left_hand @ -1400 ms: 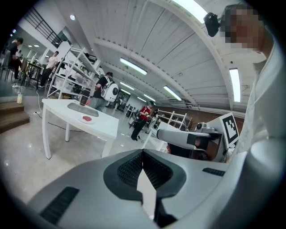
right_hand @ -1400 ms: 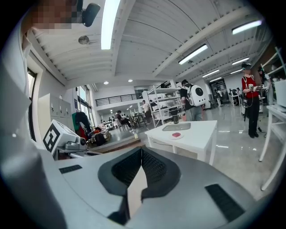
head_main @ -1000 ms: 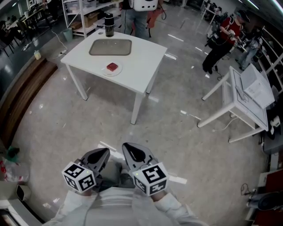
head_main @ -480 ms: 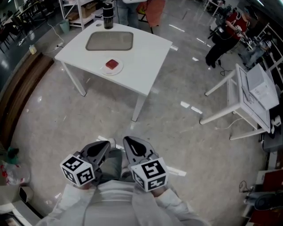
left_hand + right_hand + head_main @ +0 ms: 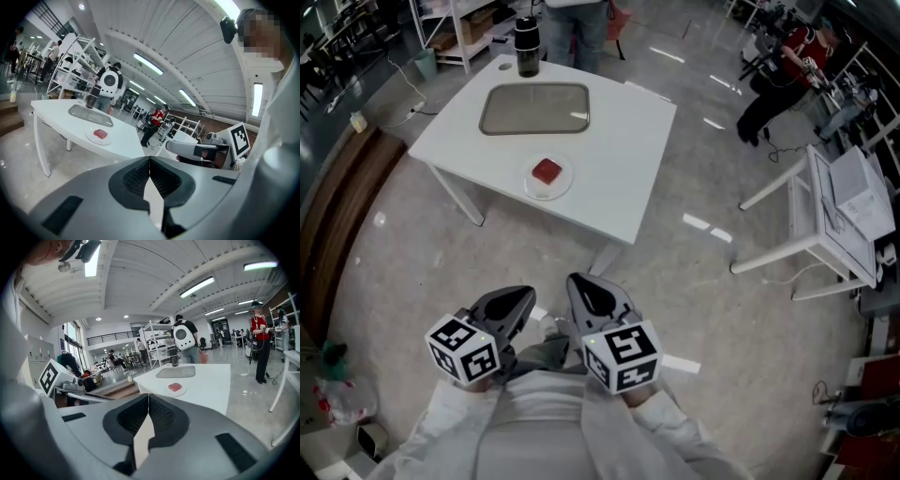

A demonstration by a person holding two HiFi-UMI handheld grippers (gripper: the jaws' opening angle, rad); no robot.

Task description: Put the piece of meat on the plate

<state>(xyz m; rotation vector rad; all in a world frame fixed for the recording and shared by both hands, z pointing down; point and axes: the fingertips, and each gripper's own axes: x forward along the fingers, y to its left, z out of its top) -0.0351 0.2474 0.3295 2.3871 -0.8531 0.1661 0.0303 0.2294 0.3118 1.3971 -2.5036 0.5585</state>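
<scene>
Grippers idle short of the white table (image 5: 619, 159): my left gripper (image 5: 523, 298) and my right gripper (image 5: 579, 286), the right at three o'clock of the left, sit close in front of my chest over bare floor. Each has its jaws pressed together with nothing between the pads. The table stands at twelve o'clock from them, well apart. On it the piece of meat (image 5: 547, 171), a red slab, already lies on the plate (image 5: 532, 186), a small white round one near the table's six o'clock edge. A grey tray (image 5: 534, 109) lies at twelve o'clock of the plate. A dark bottle (image 5: 526, 47) stands at twelve o'clock of the tray, by the far edge.

As I read it, the placing looks done, or else the task is not under way; no grasp is in hand. If anything remains, I would need to get within reach of the table, open one pair of jaws and come at the meat from its six o'clock side without nudging the plate.
</scene>
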